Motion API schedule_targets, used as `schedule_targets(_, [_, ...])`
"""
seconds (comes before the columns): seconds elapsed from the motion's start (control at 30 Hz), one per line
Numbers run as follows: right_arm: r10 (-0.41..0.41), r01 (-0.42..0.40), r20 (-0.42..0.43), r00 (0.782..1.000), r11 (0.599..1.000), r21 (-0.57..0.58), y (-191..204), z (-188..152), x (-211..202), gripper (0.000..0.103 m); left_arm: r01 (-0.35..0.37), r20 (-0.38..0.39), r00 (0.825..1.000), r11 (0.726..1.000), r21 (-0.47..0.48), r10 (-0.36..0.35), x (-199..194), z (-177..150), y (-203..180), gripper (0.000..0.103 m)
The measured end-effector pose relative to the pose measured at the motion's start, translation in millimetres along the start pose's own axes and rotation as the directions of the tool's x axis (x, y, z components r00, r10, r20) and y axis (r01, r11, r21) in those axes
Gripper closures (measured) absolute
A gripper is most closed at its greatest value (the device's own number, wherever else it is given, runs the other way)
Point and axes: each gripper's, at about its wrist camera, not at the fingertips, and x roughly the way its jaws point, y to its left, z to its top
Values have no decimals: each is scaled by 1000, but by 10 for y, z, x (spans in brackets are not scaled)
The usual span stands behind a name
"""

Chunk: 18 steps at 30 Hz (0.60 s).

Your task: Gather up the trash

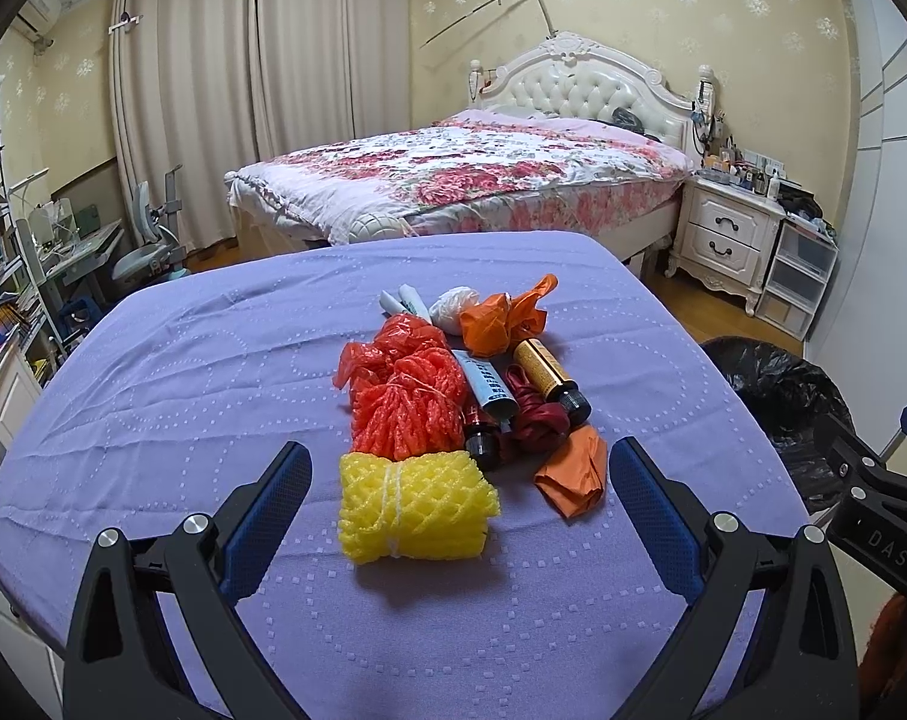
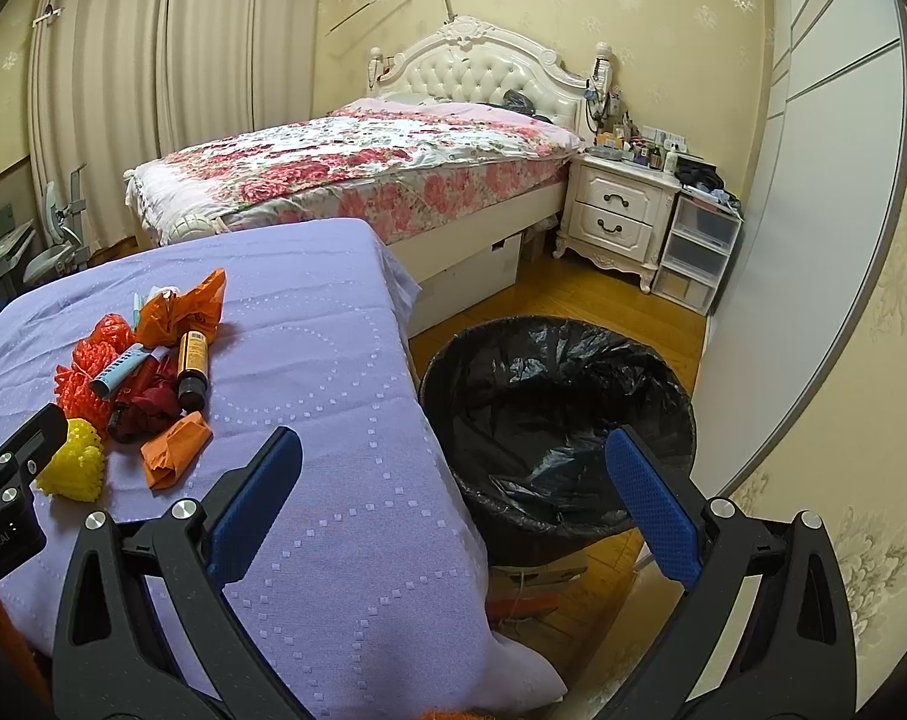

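Observation:
A pile of trash lies on the purple tablecloth point(image 1: 183, 396): a yellow foam net point(image 1: 414, 507), a red foam net point(image 1: 405, 405), orange plastic bags point(image 1: 501, 318), a brown bottle point(image 1: 552, 378), a tube point(image 1: 489, 387), a dark red bag point(image 1: 534, 420) and a white wad point(image 1: 453, 307). My left gripper point(image 1: 460, 474) is open just above the table, fingers either side of the yellow net and not touching it. My right gripper point(image 2: 453, 465) is open and empty over the table's right edge, beside the black-lined trash bin point(image 2: 561, 420). The pile also shows in the right wrist view point(image 2: 147, 372).
A bed point(image 1: 453, 174) with a floral cover stands behind the table. A white nightstand point(image 1: 726, 234) and plastic drawers point(image 1: 798, 276) stand at the right wall. A desk and chair point(image 1: 147, 240) stand at the left. The bin stands on the wooden floor point(image 2: 603, 300).

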Motion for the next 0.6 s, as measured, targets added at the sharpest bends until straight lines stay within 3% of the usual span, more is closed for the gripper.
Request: schedule_targets(0.6, [-9, 10, -16, 1000, 1000, 8, -37, -46, 34, 4, 2, -7, 1000, 1000, 0, -2, 13, -51, 23, 6])
